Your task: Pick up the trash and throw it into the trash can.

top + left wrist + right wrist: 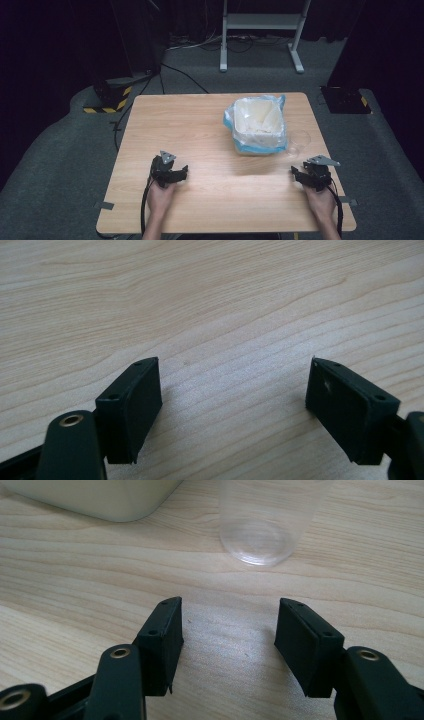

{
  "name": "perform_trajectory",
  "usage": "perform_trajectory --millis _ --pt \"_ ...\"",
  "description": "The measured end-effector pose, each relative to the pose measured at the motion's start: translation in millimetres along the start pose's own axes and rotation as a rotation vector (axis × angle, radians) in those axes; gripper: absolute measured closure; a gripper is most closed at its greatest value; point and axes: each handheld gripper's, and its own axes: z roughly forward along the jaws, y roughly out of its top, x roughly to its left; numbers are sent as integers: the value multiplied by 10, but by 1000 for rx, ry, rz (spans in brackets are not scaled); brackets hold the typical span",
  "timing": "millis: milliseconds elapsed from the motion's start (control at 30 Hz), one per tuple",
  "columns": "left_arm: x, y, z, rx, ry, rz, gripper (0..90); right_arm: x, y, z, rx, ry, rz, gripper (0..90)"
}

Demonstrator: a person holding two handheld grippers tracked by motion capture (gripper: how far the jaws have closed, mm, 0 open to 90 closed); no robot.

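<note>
table (pixel 200 200): matt pale wood grain | cup (pixel 265 520): clear glossy plastic | bin (pixel 257 125): plastic-lined

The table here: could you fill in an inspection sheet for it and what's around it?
Surface: wooden table, pale, bare between things.
Job's things: clear plastic cup upright, beside a white bin lined with a blue-edged bag.
Clutter: nothing seen.
Grippers: left tool open, empty, over bare wood; right tool open, empty, facing the cup.
Cables: one trails from each tool; more on the floor.
Surroundings: grey carpet, a white frame, dark curtains.
</note>
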Motion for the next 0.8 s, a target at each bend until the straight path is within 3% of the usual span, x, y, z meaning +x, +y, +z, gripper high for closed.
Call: perform_trajectory --millis 800 --pt "-1 0 0 0 1 0 220 6 -1 -1 2 -13 9 420"
